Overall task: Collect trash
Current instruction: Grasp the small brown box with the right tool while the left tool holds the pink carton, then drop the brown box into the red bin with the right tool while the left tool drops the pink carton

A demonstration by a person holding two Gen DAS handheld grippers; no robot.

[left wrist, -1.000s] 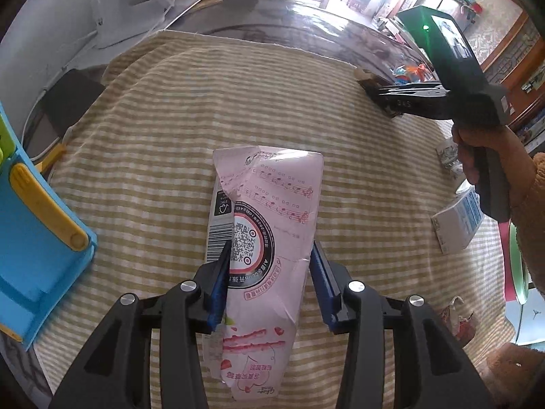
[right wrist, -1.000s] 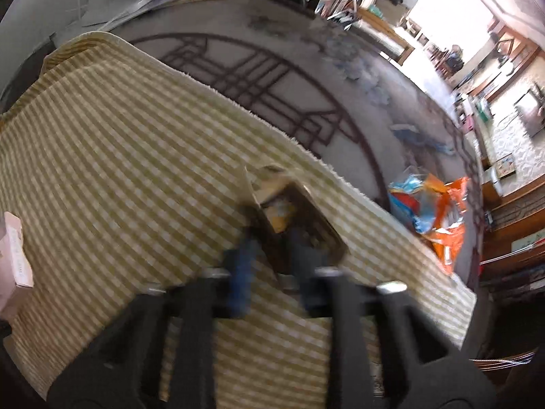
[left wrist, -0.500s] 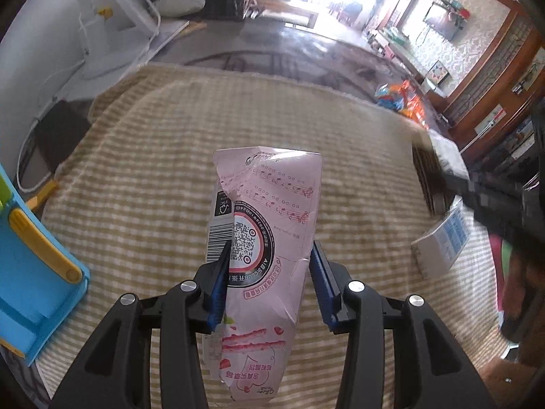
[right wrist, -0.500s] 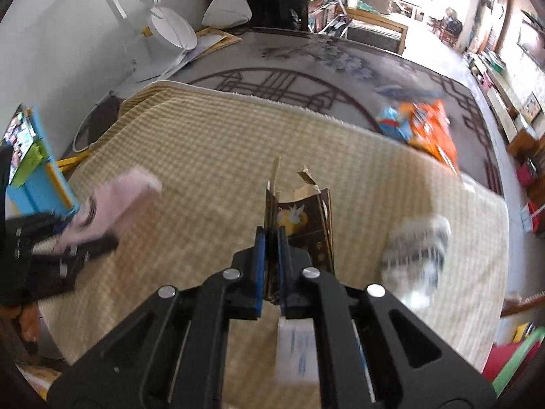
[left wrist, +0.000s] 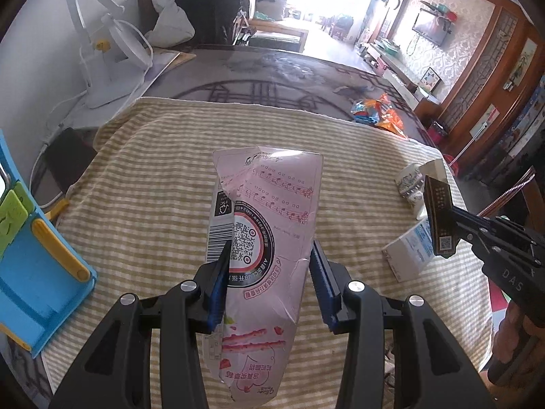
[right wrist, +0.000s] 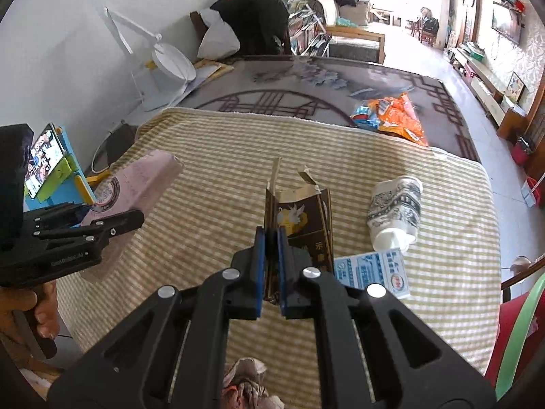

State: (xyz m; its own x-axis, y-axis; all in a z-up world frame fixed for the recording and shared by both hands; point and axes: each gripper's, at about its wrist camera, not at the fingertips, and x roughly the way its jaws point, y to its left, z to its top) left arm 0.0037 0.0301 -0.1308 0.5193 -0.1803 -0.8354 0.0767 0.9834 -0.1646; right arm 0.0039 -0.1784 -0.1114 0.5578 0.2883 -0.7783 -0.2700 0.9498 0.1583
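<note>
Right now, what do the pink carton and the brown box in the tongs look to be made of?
Pink carton: printed, slightly glossy paperboard, judging by sharp creases and a torn edge. Brown box: thin dark printed cardboard, its ragged opened flaps showing a pale inner face. Whether either has a liner inside cannot be told.

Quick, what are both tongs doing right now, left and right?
Left tongs: closed on the pink carton.
Right tongs: closed on the flattened brown carton.
</note>
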